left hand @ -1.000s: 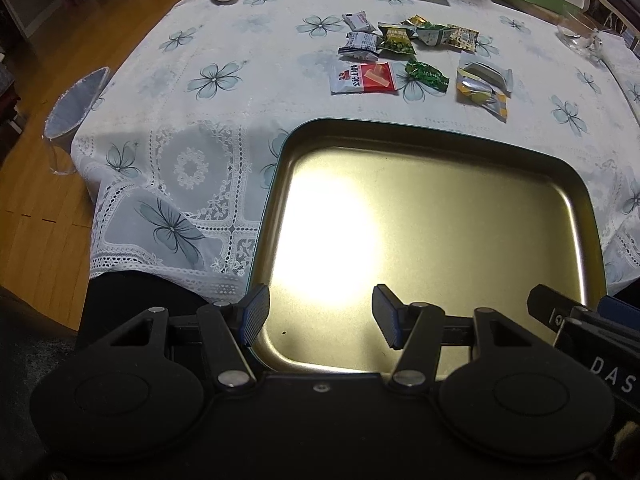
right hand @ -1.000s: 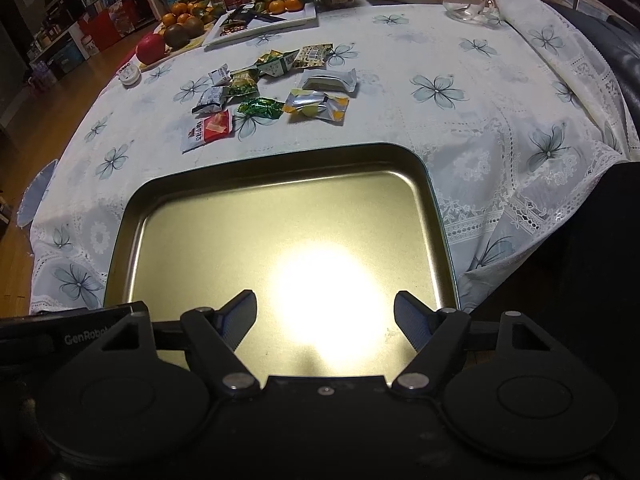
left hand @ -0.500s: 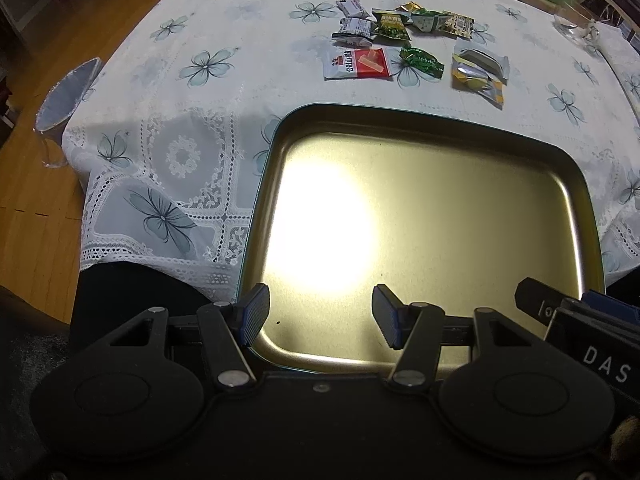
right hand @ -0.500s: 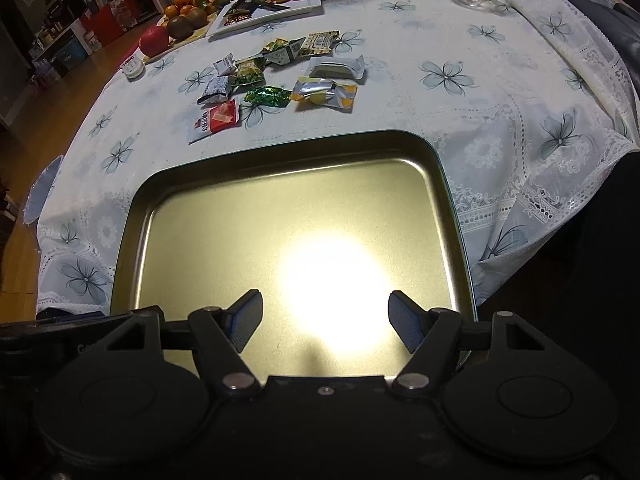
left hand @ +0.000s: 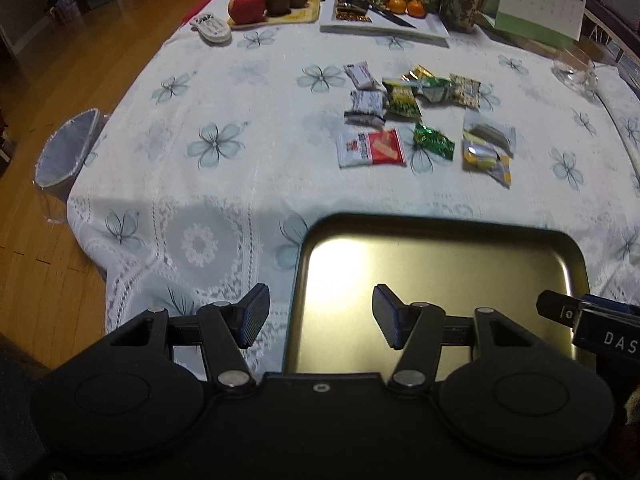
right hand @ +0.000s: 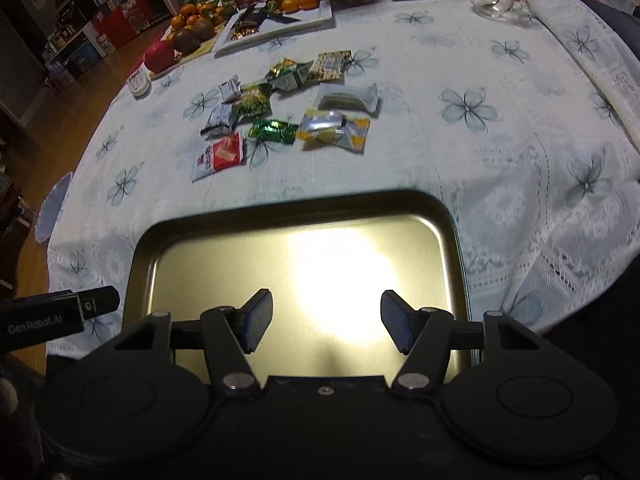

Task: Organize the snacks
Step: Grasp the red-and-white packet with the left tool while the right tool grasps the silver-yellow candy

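Nearest the camera, the left gripper [left hand: 320, 316] hangs with its ribbed blue-edged fingers [left hand: 252, 314] spread wide and bare between them, above the left edge of a metal tray [left hand: 572, 264]. The right gripper [right hand: 326, 322] hovers over the same tray [right hand: 144, 264]; its fingers [right hand: 256, 320] have just been drawing closer together, yet a clear gap stands between them and nothing sits in it. Both grippers are matte black plastic with round housings.

The tray is a shallow, brass-coloured rectangle with rounded corners and a raised rim, its smooth floor throwing back a bright patch of light. It lies at the near edge of the counter, on a white tablecloth [left hand: 224, 92] printed with pale blue flowers and worked with lace near the hem.

Farther in, toward the middle of the counter, lie the snacks [left hand: 424, 120], well apart from the tray: small crinkled foil and plastic packets in a loose cluster. A red and white packet [left hand: 370, 147] is nearest, a shiny green one [left hand: 434, 142] just beside it, and silver and yellow ones [left hand: 486, 156] to the right.

At the far edge stand a wooden board with a red apple [left hand: 246, 6] and a white plate [left hand: 384, 26].
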Available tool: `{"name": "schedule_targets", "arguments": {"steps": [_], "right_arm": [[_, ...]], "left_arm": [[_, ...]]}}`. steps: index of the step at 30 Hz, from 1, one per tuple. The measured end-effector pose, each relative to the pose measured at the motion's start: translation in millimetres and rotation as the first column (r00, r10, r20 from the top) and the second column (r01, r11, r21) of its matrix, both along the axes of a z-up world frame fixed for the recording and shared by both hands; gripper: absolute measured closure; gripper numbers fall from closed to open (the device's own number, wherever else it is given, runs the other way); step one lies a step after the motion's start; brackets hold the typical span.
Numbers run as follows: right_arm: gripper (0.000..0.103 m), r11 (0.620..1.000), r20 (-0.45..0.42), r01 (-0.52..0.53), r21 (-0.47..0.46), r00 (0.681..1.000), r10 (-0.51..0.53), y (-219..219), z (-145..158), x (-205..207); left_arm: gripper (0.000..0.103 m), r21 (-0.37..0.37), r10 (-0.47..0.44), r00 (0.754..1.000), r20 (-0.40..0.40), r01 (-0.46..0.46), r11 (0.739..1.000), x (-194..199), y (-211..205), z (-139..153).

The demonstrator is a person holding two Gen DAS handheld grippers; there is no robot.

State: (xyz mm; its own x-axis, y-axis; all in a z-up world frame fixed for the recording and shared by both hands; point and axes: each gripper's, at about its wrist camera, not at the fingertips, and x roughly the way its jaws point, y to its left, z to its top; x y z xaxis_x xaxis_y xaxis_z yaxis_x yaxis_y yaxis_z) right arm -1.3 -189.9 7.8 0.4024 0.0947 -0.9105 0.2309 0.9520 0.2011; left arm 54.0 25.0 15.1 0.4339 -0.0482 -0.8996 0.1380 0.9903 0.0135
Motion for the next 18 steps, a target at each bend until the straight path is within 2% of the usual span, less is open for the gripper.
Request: {"name": "schedule_targets", "arguments": {"steps": [4,10,14,18], "right_arm": [[0.039,1.0,0.063,-0.01,-0.003,0.998,0.01,-10,2,35],[0.039,1.0,0.115,-0.014,-0.021,0.993,0.016,-26,-7,93],[0.039,0.998,0.09,-0.035,-0.047,0.995,0.04,-33,-25,132],[0.039,0.994,0.035,-0.084,-0.068,0.996,0.086,-36,-51,158]], "left_arm": [[0.042,-0.003,-0.003,0.999,0.04,0.003,1.0,35,-2,0],[0.042,-0.047,0.001,1.0,-0.008,-0.001,0.999,90,-11,-17],[0.042,-0.023,-0.025,0.999,-0.044,0.024,0.999,122,-23,-38],[0.042,-0.004,-0.107,0.991,-0.083,0.107,0.994,143,-32,-57]]}}
